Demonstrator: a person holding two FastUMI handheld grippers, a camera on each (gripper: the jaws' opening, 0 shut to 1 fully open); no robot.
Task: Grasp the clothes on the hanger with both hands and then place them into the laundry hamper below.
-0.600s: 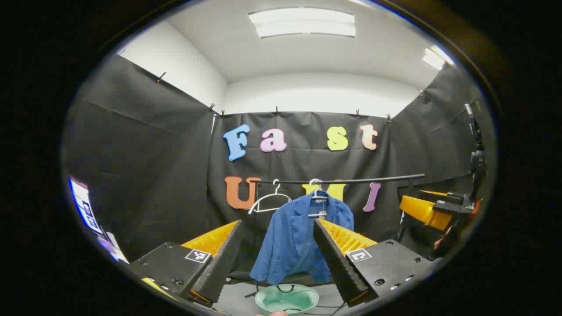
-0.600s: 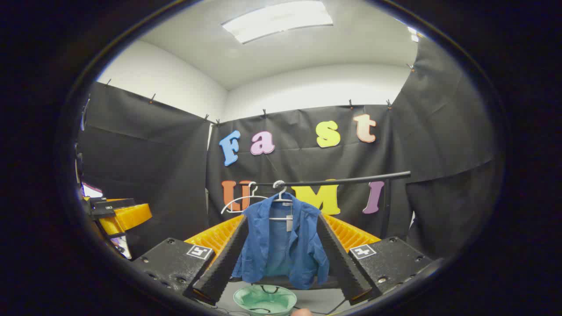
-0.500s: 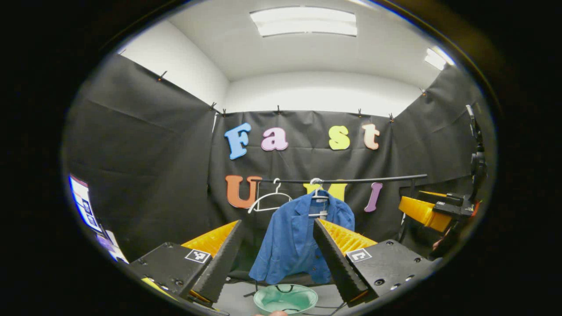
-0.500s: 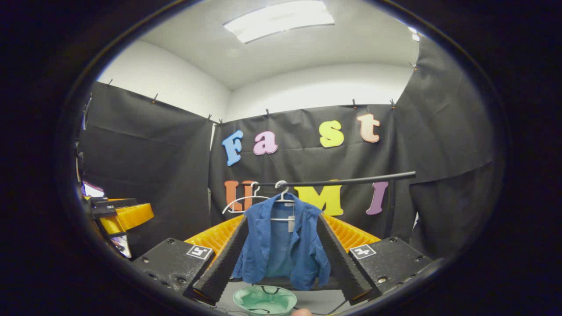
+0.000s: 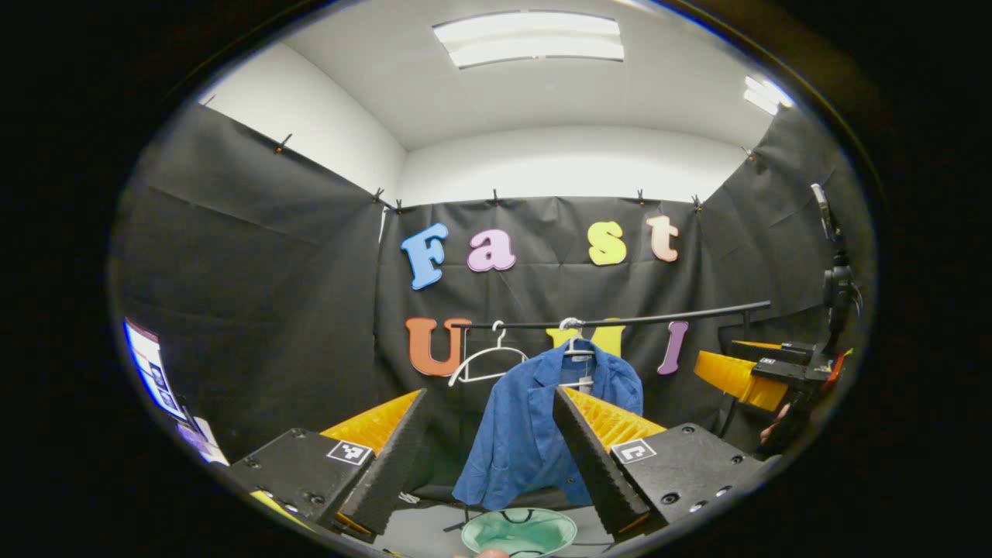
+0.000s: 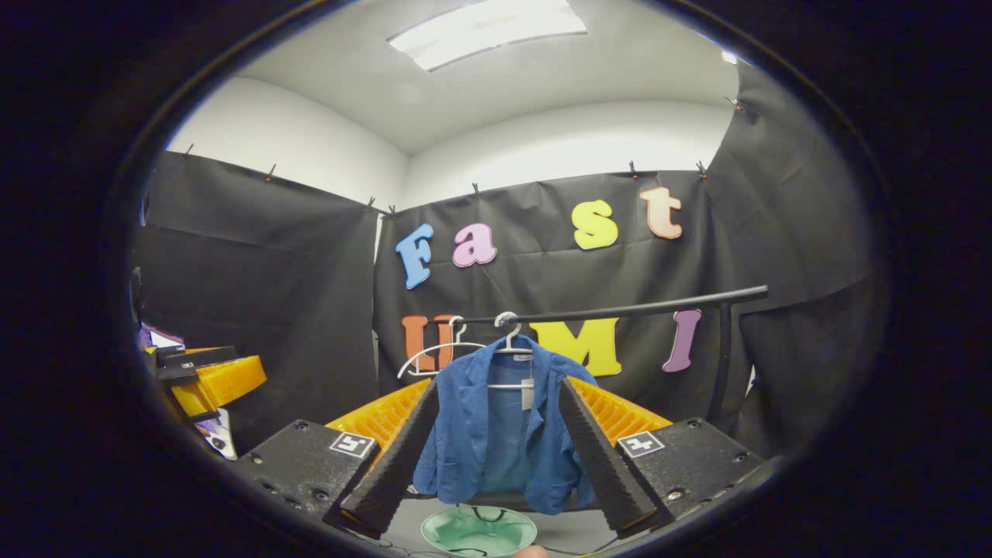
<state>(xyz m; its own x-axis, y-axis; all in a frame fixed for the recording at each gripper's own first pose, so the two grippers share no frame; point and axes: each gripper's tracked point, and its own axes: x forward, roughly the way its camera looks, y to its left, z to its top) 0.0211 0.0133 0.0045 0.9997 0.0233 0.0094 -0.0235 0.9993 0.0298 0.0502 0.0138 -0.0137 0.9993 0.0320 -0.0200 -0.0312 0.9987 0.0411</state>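
- The left hand-held gripper points forward and level, its two fingers spread wide apart with nothing between the pads.
- The right hand-held gripper is held the same way, fingers parted wide and pressing on nothing.
- In the left gripper view the right hand-held gripper shows at the far right edge, a hand beneath it.
- In the right gripper view the left hand-held gripper shows at the far left edge.
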